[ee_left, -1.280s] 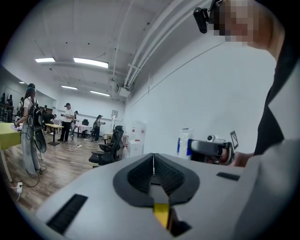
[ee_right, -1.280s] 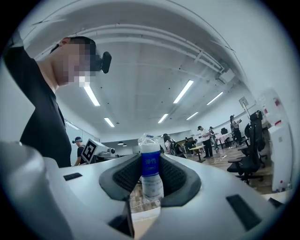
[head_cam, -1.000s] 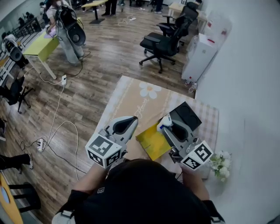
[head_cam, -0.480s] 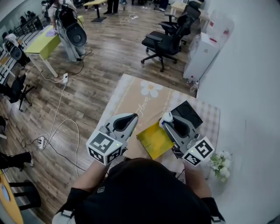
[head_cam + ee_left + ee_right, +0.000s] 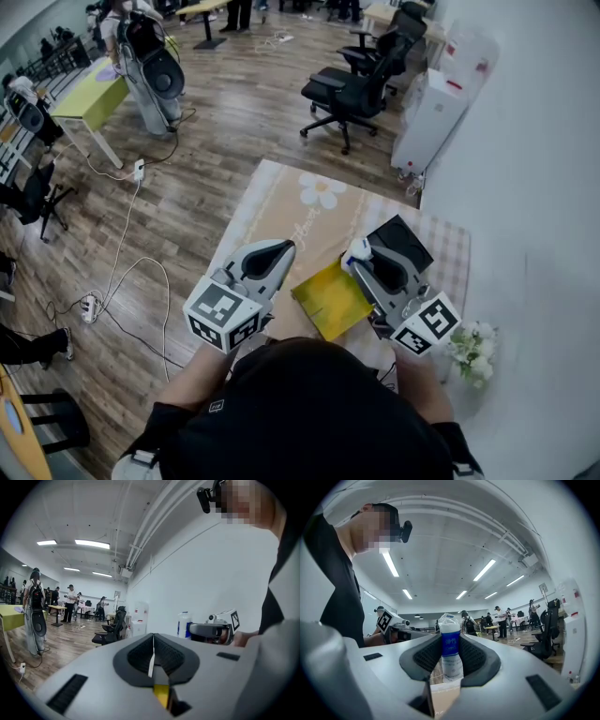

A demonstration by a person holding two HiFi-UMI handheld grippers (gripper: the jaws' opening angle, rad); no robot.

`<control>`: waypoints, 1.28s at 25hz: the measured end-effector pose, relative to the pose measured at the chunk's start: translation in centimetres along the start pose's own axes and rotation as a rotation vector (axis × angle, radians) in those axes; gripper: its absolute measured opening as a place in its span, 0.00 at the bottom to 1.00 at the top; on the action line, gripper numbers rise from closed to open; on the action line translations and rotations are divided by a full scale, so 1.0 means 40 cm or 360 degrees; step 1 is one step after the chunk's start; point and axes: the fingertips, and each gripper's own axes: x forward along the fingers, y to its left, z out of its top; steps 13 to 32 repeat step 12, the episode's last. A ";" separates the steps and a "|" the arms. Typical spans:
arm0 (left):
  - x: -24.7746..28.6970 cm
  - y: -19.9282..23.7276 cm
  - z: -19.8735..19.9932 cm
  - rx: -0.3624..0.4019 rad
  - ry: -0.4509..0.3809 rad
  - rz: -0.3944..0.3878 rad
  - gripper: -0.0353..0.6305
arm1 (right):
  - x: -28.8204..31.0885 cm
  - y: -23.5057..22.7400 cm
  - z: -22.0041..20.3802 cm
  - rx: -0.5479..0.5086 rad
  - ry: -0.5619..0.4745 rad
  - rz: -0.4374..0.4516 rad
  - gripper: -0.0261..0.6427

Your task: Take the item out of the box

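Both grippers hang over the near end of the table (image 5: pixel 281 211), and I see the yellow box (image 5: pixel 328 302) lying between them, close to the near edge. My right gripper (image 5: pixel 364 262) has its jaws rather wide and pressed on the item (image 5: pixel 451 654), a white and blue pack, just over the far right corner of the box. My left gripper (image 5: pixel 279 251) is fully closed and holds nothing.
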 end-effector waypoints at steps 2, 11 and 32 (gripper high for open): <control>0.001 -0.004 0.008 -0.0001 -0.0009 -0.0007 0.08 | 0.005 0.009 0.007 -0.0013 0.0003 0.0013 0.22; 0.002 -0.007 -0.005 -0.0009 0.0006 -0.0010 0.08 | 0.002 0.013 -0.001 -0.0008 0.0015 0.0024 0.22; 0.002 -0.007 -0.007 -0.0010 0.0007 -0.0009 0.08 | 0.002 0.012 -0.004 -0.0004 0.0017 0.0024 0.22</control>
